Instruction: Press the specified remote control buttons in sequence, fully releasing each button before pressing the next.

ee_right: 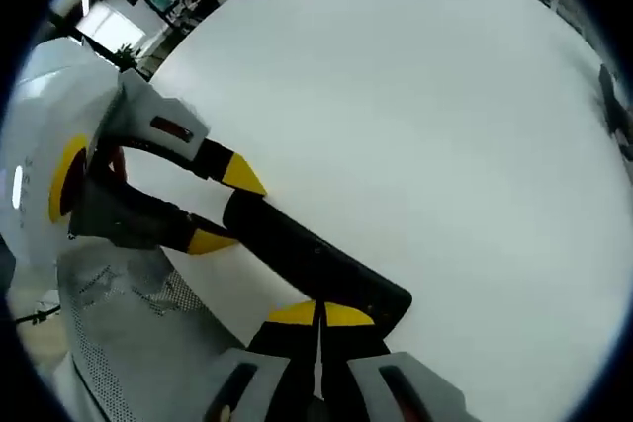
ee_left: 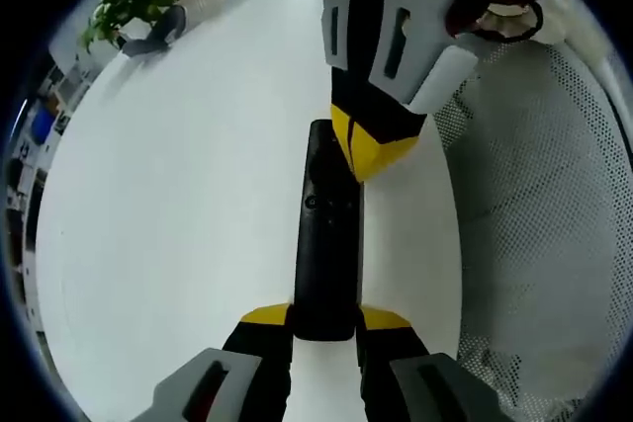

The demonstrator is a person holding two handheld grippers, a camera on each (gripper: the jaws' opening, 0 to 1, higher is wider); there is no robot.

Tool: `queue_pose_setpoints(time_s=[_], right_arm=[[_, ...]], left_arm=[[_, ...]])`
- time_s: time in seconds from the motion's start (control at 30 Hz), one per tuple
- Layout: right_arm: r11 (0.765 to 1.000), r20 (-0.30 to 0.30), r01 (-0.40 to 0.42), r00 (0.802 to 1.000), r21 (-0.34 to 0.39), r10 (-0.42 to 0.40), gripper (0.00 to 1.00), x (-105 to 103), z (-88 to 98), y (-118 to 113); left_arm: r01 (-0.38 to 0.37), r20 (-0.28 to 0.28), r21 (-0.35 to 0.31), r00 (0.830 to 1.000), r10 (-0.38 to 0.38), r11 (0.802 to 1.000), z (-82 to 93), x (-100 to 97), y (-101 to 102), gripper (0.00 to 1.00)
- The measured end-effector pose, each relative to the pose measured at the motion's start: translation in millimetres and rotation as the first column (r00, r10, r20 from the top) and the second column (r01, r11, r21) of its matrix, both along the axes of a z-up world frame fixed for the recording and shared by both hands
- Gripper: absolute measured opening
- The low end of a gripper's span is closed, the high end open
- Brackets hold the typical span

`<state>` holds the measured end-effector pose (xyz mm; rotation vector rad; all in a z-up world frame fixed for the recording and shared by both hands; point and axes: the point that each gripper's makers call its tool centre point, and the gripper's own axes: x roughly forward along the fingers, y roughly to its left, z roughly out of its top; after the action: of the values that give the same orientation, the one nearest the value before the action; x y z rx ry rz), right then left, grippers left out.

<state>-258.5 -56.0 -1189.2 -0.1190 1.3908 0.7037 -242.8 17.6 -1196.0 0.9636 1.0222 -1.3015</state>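
Remote (ee_left: 326,244), no legible writing, clamped by left tongs (ee_left: 324,321); right tongs (ee_right: 318,315) together.

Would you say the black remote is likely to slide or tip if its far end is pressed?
The remote is probably stiff: a long slab that shows no sag. Its smooth casing may slip on the white table, though the left gripper clamps its near end. The right gripper looks closed over it.

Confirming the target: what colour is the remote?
Black remote, clearest in the left gripper view.
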Motion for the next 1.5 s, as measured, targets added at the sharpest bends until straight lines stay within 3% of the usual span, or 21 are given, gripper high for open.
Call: queue_pose_setpoints(time_s=[0.33, 0.8, 1.3, 1.5], right_arm=[[0.999, -0.048, 0.044, 0.998, -0.006, -0.044, 0.00, 3.8, -2.8, 0.0], [0.999, -0.022, 0.041, 0.999, -0.018, -0.041, 0.00, 4.4, -1.9, -0.1], [0.995, -0.078, 0.095, 0.993, 0.043, -0.091, 0.00, 6.1, -2.3, -1.3], [0.991, -0.070, 0.107, 0.992, 0.077, -0.102, 0.00, 5.2, -1.6, -0.6]], left_arm=[[0.003, 0.001, 0.019, 1.000, -0.003, 1.000, -0.1, 0.4, -0.6, 0.24], [0.013, 0.006, 0.038, 1.000, -0.013, 0.999, -0.6, -0.2, -0.5, 0.24], [-0.003, -0.001, -0.001, 1.000, 0.003, 1.000, -0.2, 0.6, 0.0, 0.24], [-0.009, -0.003, -0.007, 1.000, 0.008, 1.000, -0.3, 0.6, -0.2, 0.24]])
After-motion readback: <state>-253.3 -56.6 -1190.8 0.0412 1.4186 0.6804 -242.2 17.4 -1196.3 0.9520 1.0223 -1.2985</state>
